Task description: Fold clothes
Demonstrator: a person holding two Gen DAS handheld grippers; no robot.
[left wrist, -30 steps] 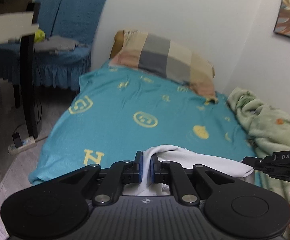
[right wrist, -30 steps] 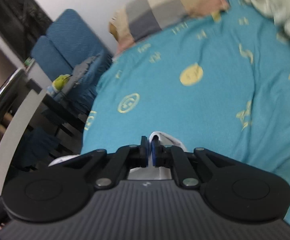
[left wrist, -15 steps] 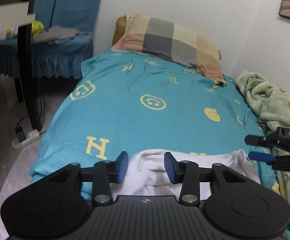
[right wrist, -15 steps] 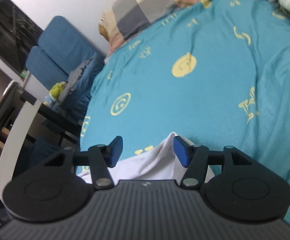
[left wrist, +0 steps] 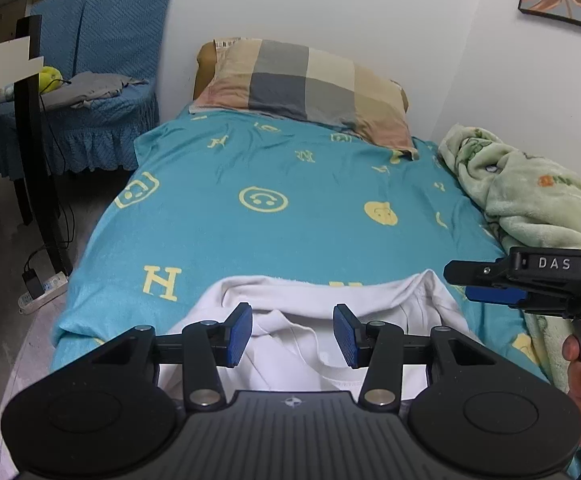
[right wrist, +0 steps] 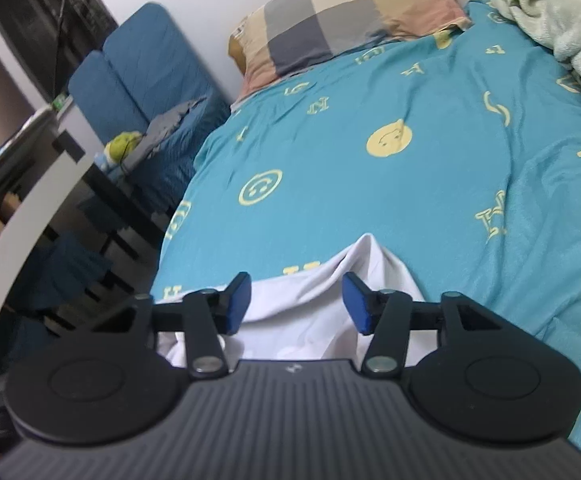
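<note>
A: Status? White garment lying at near end of teal bedsheet, folded edge loose.
B: Left gripper and right gripper just opened, empty.
A: Risk?
B: Snagging cloth on withdrawal; undoing fold.

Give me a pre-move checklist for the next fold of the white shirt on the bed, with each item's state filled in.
1. left gripper released: ok, jaws have just been opening, pads clear of the cloth.
2. right gripper released: ok, open, though its jaws have just been narrowing.
3. white shirt resting on the teal bedsheet: ok.
4. Shirt lying flat: not ok, a ridge stands up near the right gripper.
5. Bedsheet beyond the shirt free: ok; pillow and green blanket sit apart.
6. Fold edges aligned: cannot tell, near part hidden by the grippers.
</note>
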